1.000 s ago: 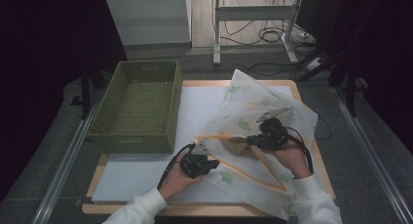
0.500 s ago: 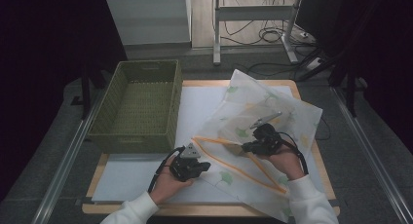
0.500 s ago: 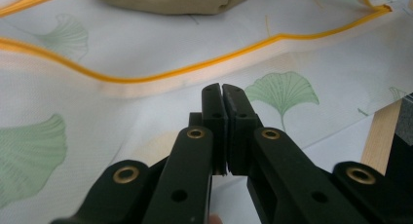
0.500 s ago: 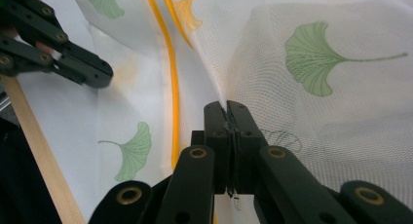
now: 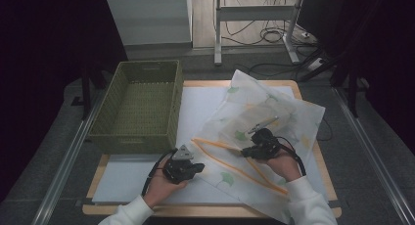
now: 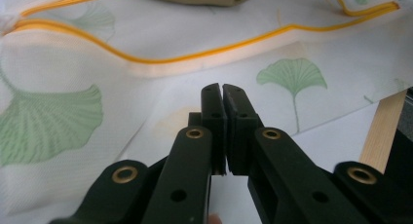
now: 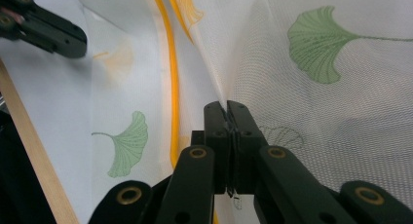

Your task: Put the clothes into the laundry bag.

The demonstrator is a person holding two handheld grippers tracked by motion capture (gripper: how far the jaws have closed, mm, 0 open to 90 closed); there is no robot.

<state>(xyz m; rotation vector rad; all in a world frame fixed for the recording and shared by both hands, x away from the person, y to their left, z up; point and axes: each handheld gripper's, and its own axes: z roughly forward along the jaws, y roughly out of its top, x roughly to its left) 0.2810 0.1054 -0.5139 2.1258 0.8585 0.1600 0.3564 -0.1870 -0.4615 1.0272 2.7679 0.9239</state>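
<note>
The white leaf-printed mesh cloth (image 5: 264,132) lies rumpled over the table's (image 5: 313,88) right half, the right gripper (image 7: 226,107) pinching a fold of it, while the left gripper (image 6: 222,90) rests closed and empty near the front edge.

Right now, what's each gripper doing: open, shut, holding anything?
Left gripper: shut, whether on the mesh cloth cannot be told.
Right gripper: shut on a fold of the mesh cloth.
</note>
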